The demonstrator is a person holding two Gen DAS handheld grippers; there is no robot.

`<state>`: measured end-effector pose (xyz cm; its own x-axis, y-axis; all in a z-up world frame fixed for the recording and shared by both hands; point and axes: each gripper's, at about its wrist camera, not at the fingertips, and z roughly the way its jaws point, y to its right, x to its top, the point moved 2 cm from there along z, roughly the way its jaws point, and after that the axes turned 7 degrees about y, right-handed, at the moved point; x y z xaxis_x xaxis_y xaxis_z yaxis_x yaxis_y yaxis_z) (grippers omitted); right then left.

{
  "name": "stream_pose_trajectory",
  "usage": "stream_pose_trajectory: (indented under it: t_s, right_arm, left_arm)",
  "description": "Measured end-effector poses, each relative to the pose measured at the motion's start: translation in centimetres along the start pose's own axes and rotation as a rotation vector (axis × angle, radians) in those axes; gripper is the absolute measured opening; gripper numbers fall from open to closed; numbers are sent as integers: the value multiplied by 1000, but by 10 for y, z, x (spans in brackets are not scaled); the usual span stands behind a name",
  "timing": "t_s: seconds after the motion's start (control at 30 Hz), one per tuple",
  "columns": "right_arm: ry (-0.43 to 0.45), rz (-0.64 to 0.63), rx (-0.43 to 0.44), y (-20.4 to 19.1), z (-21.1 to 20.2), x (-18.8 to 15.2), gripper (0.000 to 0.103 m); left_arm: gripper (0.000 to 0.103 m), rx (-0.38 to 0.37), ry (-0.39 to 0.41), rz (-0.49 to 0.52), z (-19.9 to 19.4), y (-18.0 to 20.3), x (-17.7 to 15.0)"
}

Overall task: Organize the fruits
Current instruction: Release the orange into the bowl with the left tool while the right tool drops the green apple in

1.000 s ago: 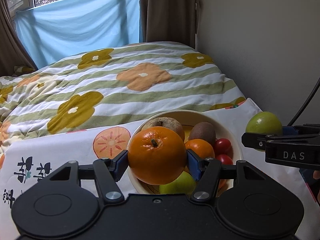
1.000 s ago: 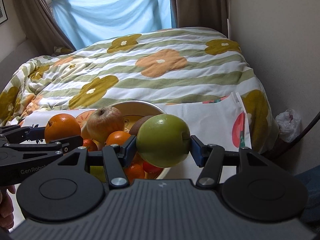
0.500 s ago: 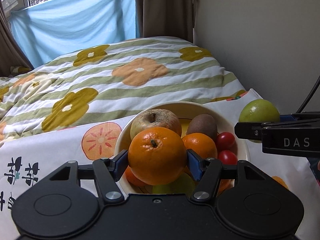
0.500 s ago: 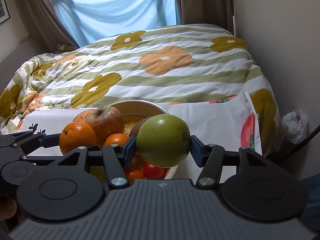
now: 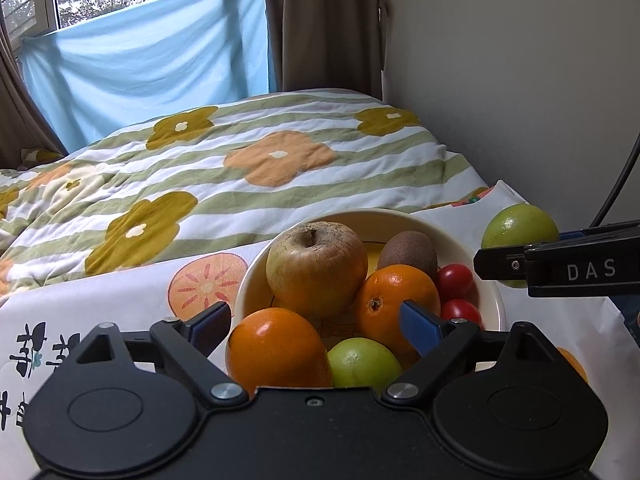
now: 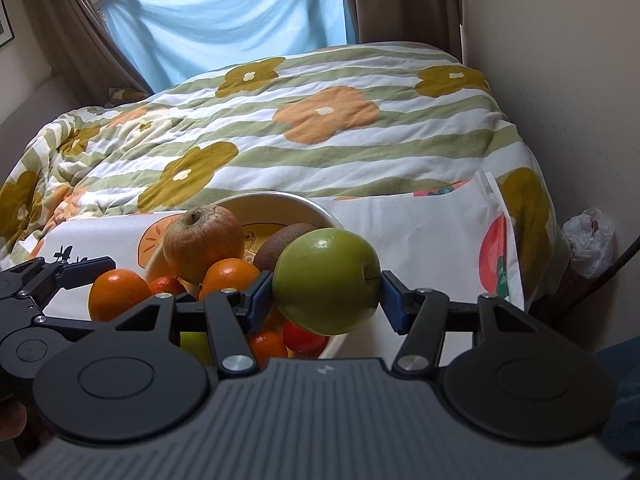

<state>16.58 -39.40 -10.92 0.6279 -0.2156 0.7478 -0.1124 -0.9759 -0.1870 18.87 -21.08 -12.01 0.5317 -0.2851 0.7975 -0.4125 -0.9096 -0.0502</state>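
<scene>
Orange fruit point(image 5: 278, 350) sits at the near rim of the cream bowl point(image 5: 490, 286), between the spread blue pads of the left gripper point(image 5: 316, 320), which is released and touches nothing. Beside it in the bowl lie a small green fruit point(image 5: 364, 364), a second orange point(image 5: 396, 300), a brownish apple point(image 5: 316, 264), a kiwi point(image 5: 408, 250) and two cherry tomatoes point(image 5: 454, 280). The right gripper point(image 6: 326, 292) is clenched on a green apple point(image 6: 326, 280), held just above the bowl's right edge, over the white fruit-print cloth point(image 6: 420, 240) that covers the table against the bed.

The step in hand looks like dropping this apple in with the rest. To do it well, I would carry it inward over the lower gap near the tomatoes rather than onto the high apple, lower until it rests, then part the fingers slowly. The pile is rounded, so a drop from height could send fruit rolling out onto the cloth
</scene>
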Motion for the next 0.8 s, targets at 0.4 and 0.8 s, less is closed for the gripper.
stream_pose_trajectory:
  t_s: [0.4, 0.8]
  right_arm:
    - [1, -6, 13, -3, 2, -1, 71]
    - [22, -94, 95, -8, 26, 0, 72]
  left_arm:
    - [93, 4, 26, -4, -13, -4, 3]
    - [93, 41, 32, -19, -28, -7, 1]
